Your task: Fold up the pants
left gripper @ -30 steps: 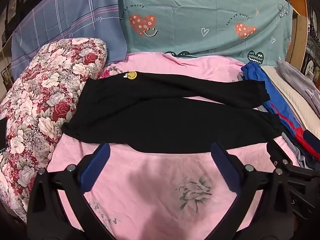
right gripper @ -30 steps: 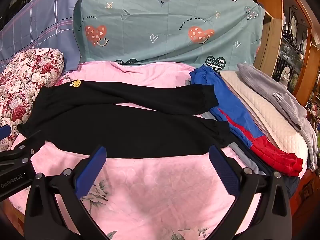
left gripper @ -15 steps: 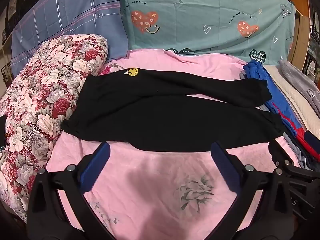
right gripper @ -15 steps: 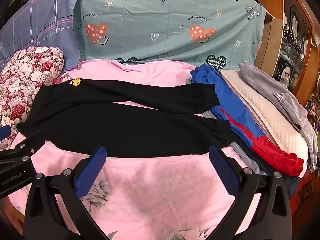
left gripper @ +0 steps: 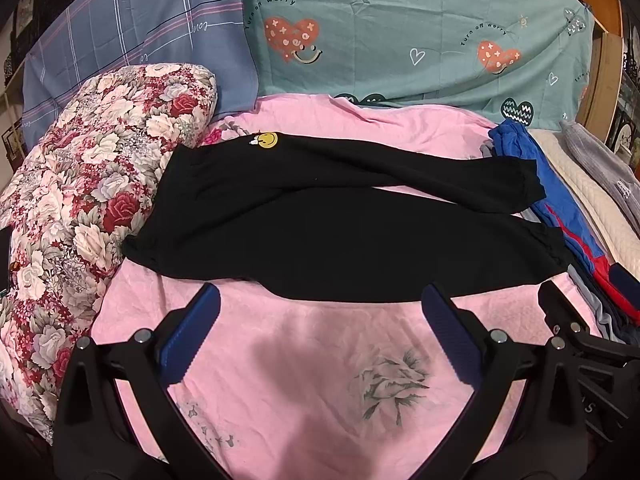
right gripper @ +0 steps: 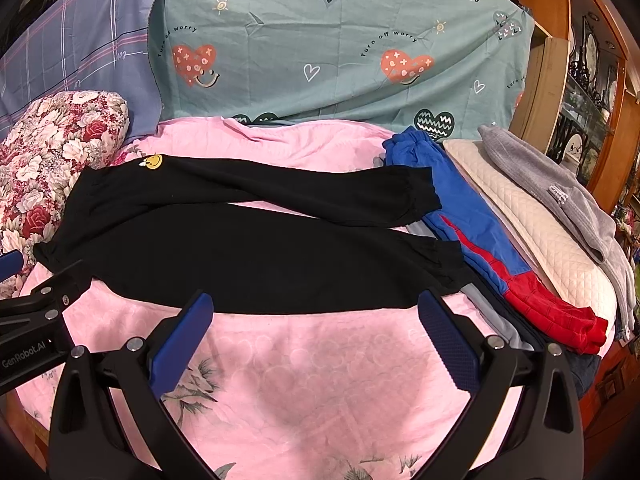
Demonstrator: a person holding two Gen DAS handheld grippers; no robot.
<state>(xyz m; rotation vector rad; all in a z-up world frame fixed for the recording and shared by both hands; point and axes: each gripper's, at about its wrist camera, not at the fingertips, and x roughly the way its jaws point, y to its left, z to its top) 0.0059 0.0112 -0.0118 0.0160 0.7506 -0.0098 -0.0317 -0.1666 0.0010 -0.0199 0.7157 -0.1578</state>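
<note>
Nearest the cameras, the left gripper and the right gripper are hovering side by side over the pink sheet, each with its blue pads spread wide apart and nothing between them. The stretch of sheet under both is lying bare apart from printed grey flowers.

Just beyond the fingertips, the black pants are lying flat across the sheet, waistband toward the left, two legs running right with a thin wedge of pink showing between them. A yellow smiley patch is sitting near the waist's far corner.

The floral quilt is pressing against the waistband on the left. On the right, the cuffs are overlapping the blue and red garment, with a cream quilted pad and a grey garment lying past it.

Farthest back, a teal heart-print sheet and a blue plaid sheet are hanging upright.
</note>
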